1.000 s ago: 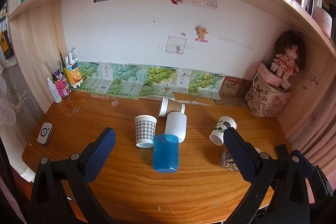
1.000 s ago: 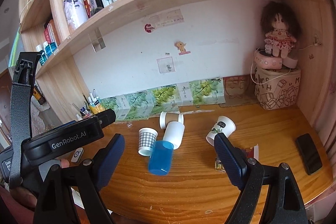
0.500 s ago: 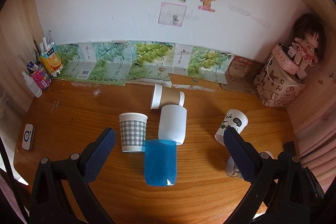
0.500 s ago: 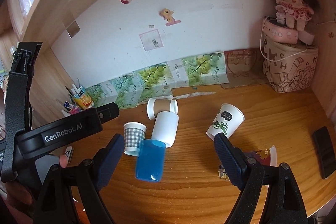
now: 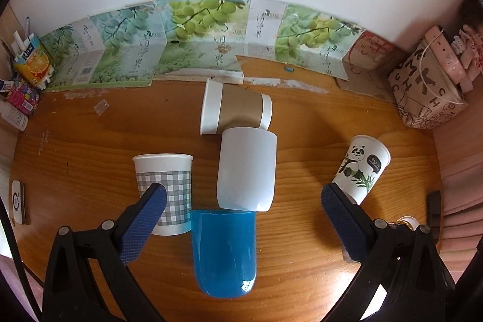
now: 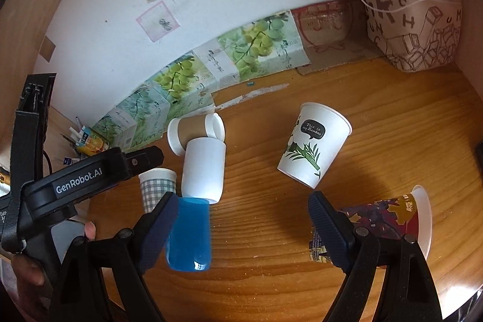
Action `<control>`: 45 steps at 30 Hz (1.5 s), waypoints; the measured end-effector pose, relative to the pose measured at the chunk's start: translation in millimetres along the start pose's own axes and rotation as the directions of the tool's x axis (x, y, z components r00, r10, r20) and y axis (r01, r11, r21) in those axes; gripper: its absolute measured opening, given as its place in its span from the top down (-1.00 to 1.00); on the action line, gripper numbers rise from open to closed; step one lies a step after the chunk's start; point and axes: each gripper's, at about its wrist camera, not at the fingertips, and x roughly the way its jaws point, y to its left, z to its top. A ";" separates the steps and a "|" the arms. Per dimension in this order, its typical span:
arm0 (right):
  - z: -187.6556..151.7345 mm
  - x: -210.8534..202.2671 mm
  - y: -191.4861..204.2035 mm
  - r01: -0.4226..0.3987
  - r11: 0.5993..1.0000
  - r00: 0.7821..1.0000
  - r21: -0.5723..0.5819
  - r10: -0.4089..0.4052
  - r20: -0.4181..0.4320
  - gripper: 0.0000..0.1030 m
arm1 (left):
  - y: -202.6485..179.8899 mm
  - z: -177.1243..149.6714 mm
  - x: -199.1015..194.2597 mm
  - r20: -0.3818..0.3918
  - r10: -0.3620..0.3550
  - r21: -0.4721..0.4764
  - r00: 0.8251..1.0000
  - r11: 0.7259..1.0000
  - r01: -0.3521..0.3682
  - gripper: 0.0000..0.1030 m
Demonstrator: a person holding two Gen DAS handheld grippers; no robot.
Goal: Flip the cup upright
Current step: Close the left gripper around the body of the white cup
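Spread wide and empty, both claws, left gripper and right gripper, hover over the blue cup lying near the table's front edge (touching the white cup, gingham cup just beside), so a careless grab could knock those neighbours.

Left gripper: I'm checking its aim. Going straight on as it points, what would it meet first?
Probably the blue cup, lying between the open jaws of the left gripper; the white cup lies just beyond. Depth is unclear.
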 end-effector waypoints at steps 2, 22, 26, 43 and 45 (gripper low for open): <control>2.6 9.0 -3.5 -0.003 1.000 1.000 0.020 0.004 -0.015 -0.70 | 0.0 4.2 12.8 -0.036 0.017 0.000 0.999 1.000 -0.017 -0.99; 7.5 42.4 -15.3 0.026 0.996 0.998 0.089 -0.020 -0.066 -0.70 | -3.2 19.6 87.8 -0.207 0.090 0.039 0.974 0.996 -0.084 -0.89; 6.9 39.6 -16.3 0.040 0.995 0.997 0.096 -0.034 -0.064 -0.70 | 0.1 22.0 98.8 -0.249 0.076 0.020 0.965 0.997 -0.074 -0.84; 6.7 37.8 -24.0 0.077 0.990 0.995 0.116 -0.068 -0.075 -0.70 | 8.6 25.2 125.7 -0.332 0.026 -0.037 0.943 0.998 -0.041 -0.37; 6.7 37.2 -22.7 0.079 0.990 0.995 0.113 -0.071 -0.077 -0.70 | 12.3 24.8 126.4 -0.332 0.028 -0.043 0.943 0.998 -0.045 -0.37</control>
